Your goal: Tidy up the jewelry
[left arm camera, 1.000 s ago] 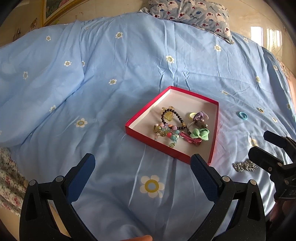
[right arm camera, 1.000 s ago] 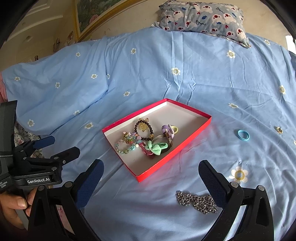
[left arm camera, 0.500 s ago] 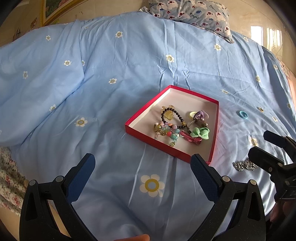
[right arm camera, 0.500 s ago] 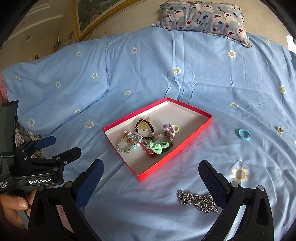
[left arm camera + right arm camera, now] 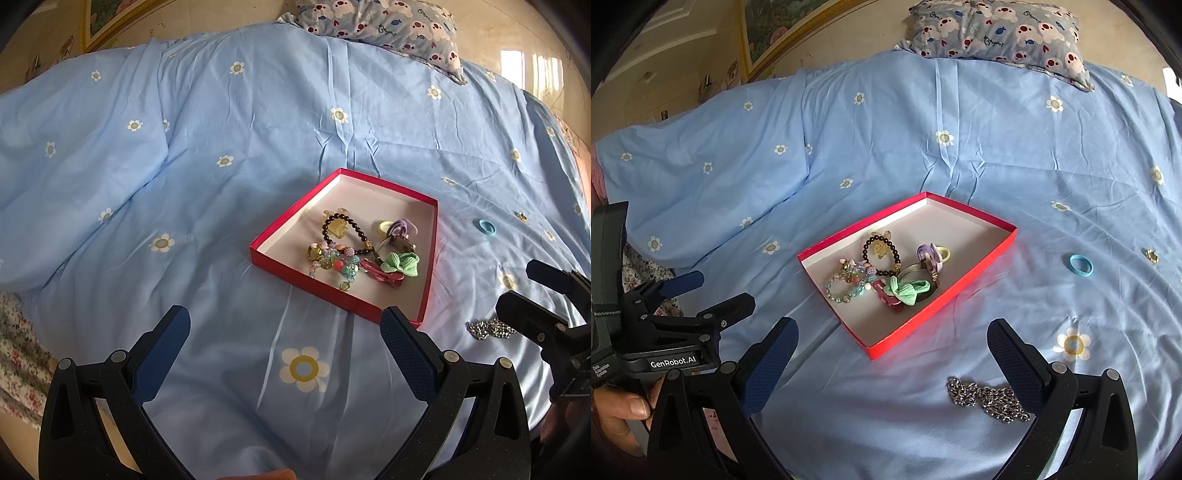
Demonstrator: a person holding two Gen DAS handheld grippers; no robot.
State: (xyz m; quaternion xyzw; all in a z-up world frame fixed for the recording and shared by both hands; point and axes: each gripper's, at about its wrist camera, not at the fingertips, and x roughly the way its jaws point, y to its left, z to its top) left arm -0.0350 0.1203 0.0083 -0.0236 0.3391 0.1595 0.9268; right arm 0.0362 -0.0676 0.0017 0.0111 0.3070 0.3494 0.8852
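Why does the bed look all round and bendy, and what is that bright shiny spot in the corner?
Left wrist view: the fisheye lens bows the blue bedsheet, and window glare shines top right. Right wrist view: same bending, dark rounded corners, and the red box casts a pink glow on the sheet; the silver chain stays sharp.

Bedspread (image 5: 886, 147) — pale blue, scattered white daisies with yellow centres. Box (image 5: 975, 284): red outside, white inside. Within it, a black bead bracelet (image 5: 881, 256), a mint-green bow (image 5: 907, 290), a lilac hair tie (image 5: 929, 254). On the spread — a silver chain (image 5: 988, 398), a blue hair band (image 5: 1081, 264). Pillow (image 5: 997, 29): grey, white-and-red animal print.
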